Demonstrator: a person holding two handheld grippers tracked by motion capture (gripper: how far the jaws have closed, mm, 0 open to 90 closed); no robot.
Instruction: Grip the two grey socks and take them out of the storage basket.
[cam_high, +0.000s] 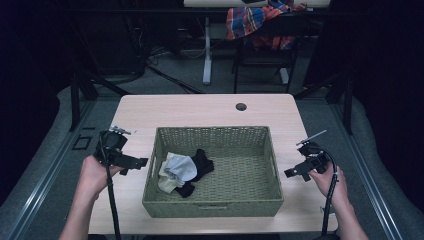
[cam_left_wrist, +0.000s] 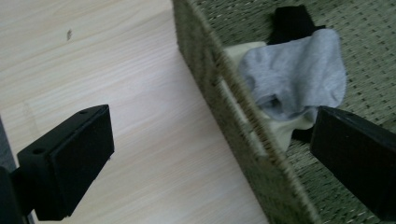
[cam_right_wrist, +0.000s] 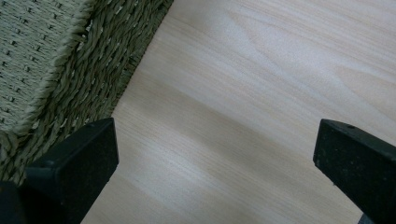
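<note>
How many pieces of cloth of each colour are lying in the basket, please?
Grey: 1
Cream: 1
Black: at least 1; a second black bit may be the same piece
Total: 3 pieces told apart in the basket

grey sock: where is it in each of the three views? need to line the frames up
High view: grey sock lies on top of the pile, left part of the wicker basket.
Left gripper view: upper right, just past the basket's wall, over a cream sock.
Right gripper view: not in it.
Shared landmark: the basket, at the left edge there.
</note>
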